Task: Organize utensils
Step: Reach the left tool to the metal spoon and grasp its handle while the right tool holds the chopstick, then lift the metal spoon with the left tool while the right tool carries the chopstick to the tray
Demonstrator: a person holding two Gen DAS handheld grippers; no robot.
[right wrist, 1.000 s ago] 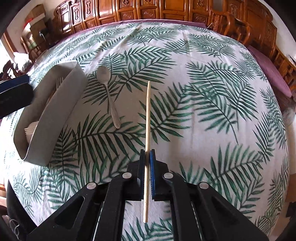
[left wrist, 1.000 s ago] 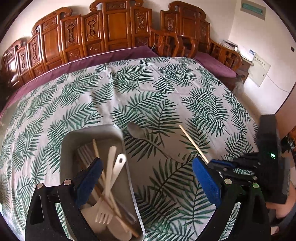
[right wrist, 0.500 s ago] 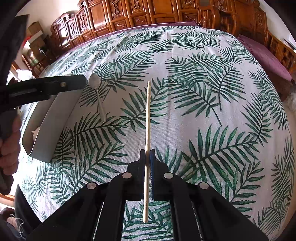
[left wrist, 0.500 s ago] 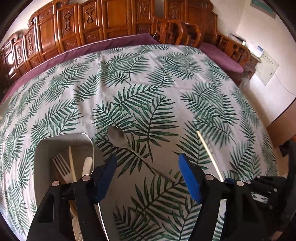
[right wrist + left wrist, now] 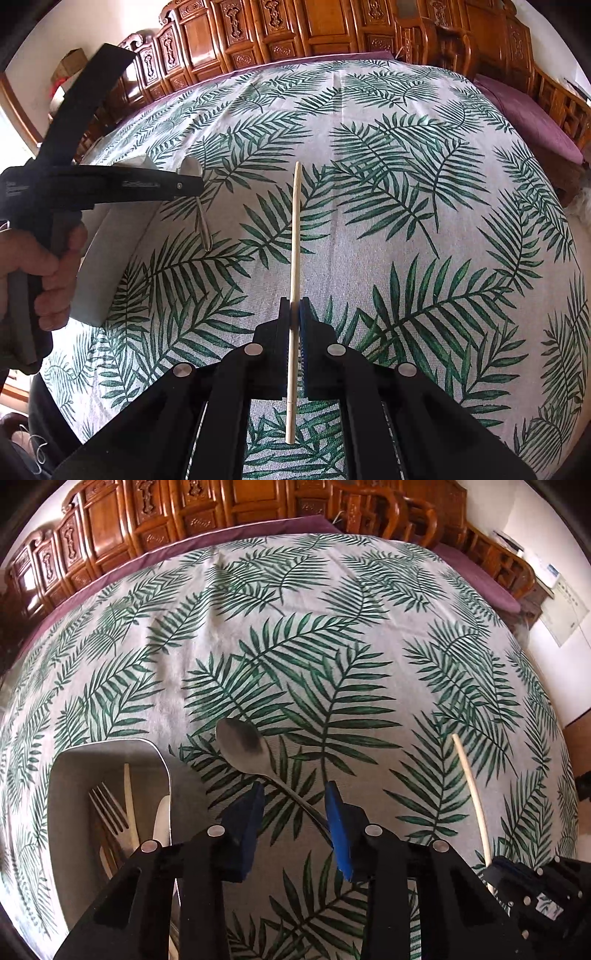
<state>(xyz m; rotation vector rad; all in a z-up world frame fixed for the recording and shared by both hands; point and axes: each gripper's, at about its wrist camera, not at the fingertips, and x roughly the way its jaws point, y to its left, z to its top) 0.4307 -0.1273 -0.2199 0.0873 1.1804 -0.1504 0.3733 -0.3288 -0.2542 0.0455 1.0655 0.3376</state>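
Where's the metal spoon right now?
In the left wrist view, the metal spoon lies on the tablecloth just right of the tray, its handle between the left gripper's closing jaws.

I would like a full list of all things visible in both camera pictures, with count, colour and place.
spoon: one, silver, on the tablecloth beside the tray, handle between the left claw's blue pads.
chopstick: one, pale wood, clamped in the right claw.
tray: one, grey, left side, holding a fork and other pale utensils.
tablecloth: one, white with green leaves.
wooden chairs: several, brown, behind.
left claw: jaws just been closing around the spoon handle.
right claw: shut.
hand: one, holding the left claw's grip.
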